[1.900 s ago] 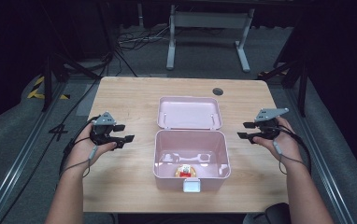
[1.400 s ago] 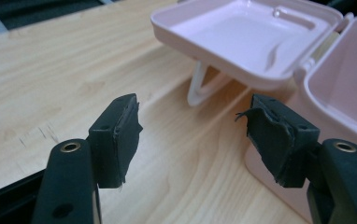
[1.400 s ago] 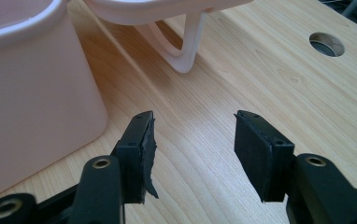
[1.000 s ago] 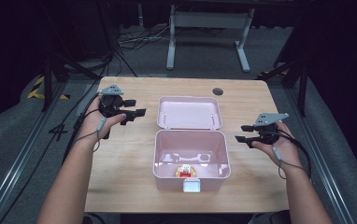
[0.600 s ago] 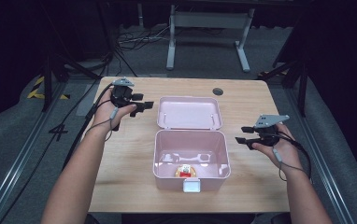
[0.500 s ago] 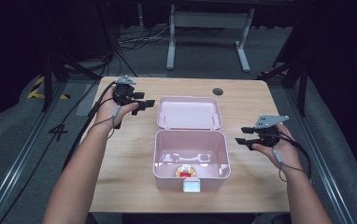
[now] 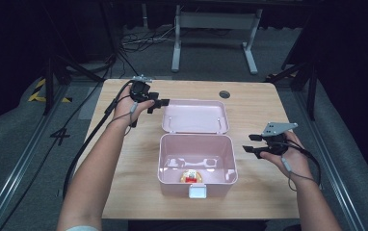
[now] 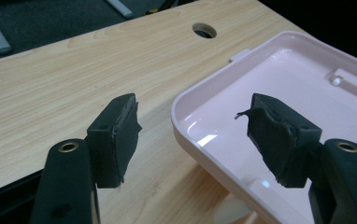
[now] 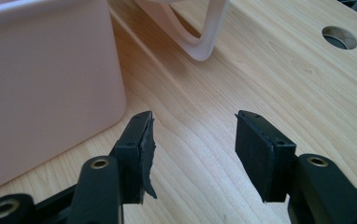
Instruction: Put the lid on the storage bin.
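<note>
The flat pink plastic lid [image 7: 194, 116] lies right of the empty, wide-set left gripper [image 7: 159, 102] (its corner between the jaws); the right gripper [image 7: 250, 143], likewise agape, is farther off.

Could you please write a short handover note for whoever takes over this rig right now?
Left tongs: open, empty, at the far-left corner of the pink lid; in the left gripper view one jaw is over the lid's rim, the other over the table, with no contact visible.
Right tongs: open, empty, just right of the pink box, apart from it.
Things: the box stands open mid-table, its lid lying flat behind it; a small red and yellow item lies inside near the front wall.
Done: item is in the box.
Left: probably grip the lid and swing it shut.
</note>
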Action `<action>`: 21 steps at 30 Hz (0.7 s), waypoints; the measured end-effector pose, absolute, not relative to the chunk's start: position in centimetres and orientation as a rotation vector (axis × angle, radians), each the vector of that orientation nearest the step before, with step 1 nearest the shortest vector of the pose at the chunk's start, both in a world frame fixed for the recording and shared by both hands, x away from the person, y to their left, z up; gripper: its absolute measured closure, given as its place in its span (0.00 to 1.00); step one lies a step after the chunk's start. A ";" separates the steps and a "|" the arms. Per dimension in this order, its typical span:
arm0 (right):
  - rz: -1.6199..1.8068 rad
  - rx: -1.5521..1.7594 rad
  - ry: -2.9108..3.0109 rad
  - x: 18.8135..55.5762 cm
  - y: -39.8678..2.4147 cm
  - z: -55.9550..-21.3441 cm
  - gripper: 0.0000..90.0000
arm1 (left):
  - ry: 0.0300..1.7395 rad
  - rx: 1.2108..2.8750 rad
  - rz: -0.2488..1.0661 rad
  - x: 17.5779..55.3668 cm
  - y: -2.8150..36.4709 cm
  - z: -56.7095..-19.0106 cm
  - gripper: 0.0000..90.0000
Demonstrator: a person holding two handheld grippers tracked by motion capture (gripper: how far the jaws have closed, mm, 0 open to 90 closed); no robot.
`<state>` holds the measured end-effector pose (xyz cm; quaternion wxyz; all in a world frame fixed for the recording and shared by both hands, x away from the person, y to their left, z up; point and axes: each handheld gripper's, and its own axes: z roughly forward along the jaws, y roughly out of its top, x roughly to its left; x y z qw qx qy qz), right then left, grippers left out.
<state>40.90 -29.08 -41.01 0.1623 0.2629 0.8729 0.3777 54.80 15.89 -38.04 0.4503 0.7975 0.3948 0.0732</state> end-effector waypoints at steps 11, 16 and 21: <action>1.069 0.758 2.480 40.1 -29.5 -40.9 0.53 | 1.039 1.998 0.041 56.2 14.7 -40.5 0.41; 1.061 0.754 2.487 40.0 -29.4 -41.1 0.53 | 1.036 2.006 -0.031 56.4 14.3 -41.0 0.43; 1.053 0.750 2.491 40.0 -29.3 -41.2 0.53 | 1.030 2.005 -0.051 56.2 14.0 -41.2 0.46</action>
